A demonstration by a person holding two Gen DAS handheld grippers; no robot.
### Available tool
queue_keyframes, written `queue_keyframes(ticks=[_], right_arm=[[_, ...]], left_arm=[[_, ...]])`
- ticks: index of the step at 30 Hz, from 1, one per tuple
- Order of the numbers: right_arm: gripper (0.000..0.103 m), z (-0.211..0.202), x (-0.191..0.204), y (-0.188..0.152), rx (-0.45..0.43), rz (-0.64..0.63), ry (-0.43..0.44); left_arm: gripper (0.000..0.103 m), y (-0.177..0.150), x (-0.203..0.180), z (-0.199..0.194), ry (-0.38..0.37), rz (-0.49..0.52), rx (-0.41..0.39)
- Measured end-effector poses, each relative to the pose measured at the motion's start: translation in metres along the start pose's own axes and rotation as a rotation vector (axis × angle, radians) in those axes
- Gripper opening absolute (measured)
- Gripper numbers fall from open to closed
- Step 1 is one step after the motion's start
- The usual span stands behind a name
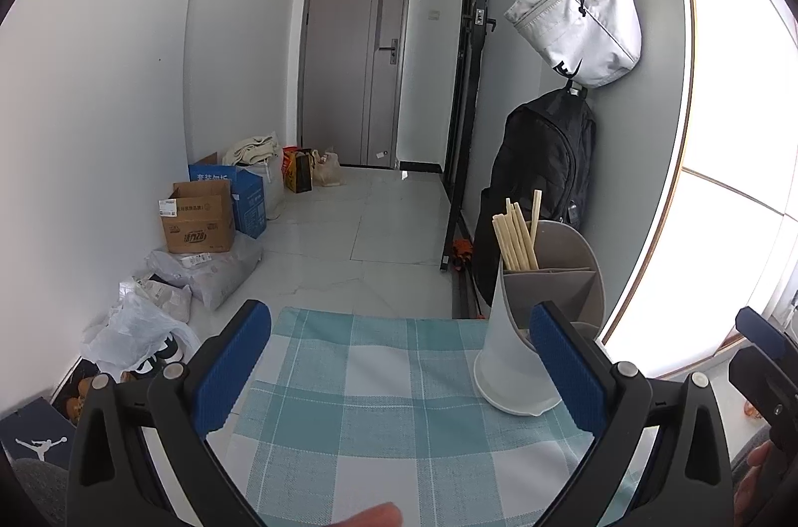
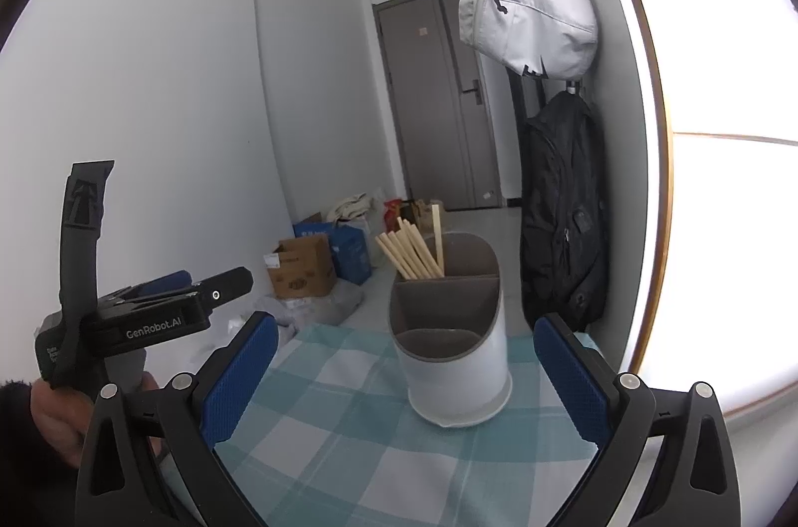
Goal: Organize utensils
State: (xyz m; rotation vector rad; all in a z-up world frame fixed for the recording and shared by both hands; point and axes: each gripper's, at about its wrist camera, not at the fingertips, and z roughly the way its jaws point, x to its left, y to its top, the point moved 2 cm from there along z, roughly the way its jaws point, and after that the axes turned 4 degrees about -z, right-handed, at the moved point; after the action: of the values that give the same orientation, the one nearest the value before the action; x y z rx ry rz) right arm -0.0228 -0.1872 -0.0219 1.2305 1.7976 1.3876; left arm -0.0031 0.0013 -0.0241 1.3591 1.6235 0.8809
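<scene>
With both grippers, left and right, held empty with jaws apart, further utensils are best dropped upright into the divided holder beside the chopsticks.

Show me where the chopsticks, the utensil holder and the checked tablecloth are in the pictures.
chopsticks (image 2: 411,250), right wrist view, on the middle of the bundle.
utensil holder (image 2: 456,370), right wrist view, on its white outer wall.
checked tablecloth (image 1: 379,397), left wrist view, on a bare part between the fingers.
</scene>
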Motion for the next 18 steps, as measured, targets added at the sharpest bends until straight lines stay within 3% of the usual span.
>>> queue_keyframes(ticks=[18], right_arm=[[0.103, 0.0006, 0.0015, -0.0011, 0.011, -0.005, 0.008]], left_arm=[[0.101, -0.0014, -0.0015, -0.0013, -0.007, 0.004, 0.002]])
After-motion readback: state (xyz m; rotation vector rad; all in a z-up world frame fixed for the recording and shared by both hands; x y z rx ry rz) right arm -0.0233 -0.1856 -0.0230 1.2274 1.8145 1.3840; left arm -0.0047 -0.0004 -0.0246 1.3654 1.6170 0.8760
